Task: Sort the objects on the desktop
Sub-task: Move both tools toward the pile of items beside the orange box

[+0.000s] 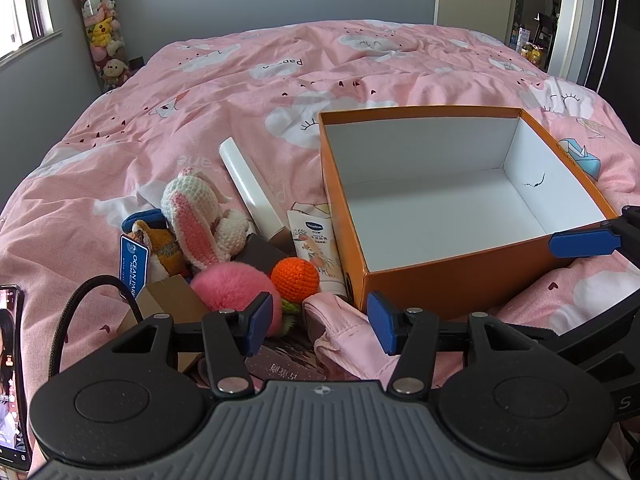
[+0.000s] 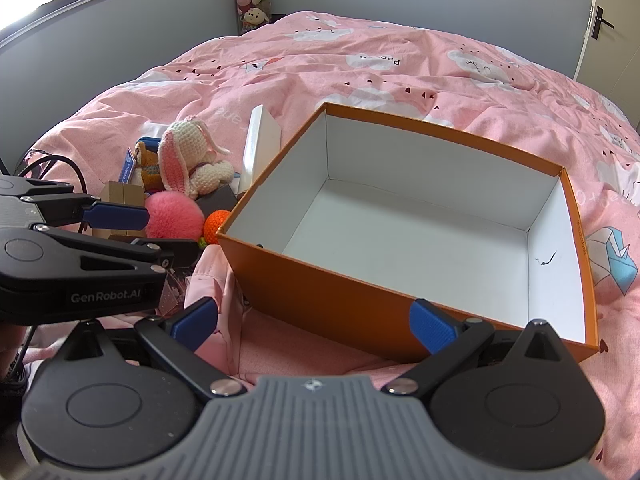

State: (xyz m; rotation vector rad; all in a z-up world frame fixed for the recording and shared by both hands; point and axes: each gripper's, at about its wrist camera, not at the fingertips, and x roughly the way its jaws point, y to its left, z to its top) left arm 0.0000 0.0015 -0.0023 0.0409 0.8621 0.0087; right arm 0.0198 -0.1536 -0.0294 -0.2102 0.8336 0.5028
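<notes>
I am holding my left tongs (image 1: pixel 318 326) low over the near edge of the bed (image 1: pixel 248 80), and they are standing open with nothing between the pads; a fold of pink cloth (image 1: pixel 344 336) is lying just under them. My right tongs (image 2: pixel 316 322) are standing wide open too, empty, in front of the near wall of the orange box (image 2: pixel 320 292). The box is sitting on the right part of the bed and it is looking empty inside.

The things to sort are lying in one heap just beside the left wall of the box. The pink fluffy ball (image 1: pixel 234 286) and the small orange knitted ball (image 1: pixel 295 274) are the nearest to me. I am judging them very light and soft, so I should squeeze them across the middle; they will not break. The knitted rabbit (image 1: pixel 200 216) is lying on top of the heap, soft also, and its body is a good place to take. The cream tube (image 1: pixel 316 248) is leaning against the box wall, maybe smooth and slippery. The long white box (image 1: pixel 250 188) behind looks stiff.

The things are touching each other, so pulling one may drag its neighbour. A black cable (image 1: pixel 80 300) and a phone (image 1: pixel 12 372) are lying at the left edge, near my left hand
</notes>
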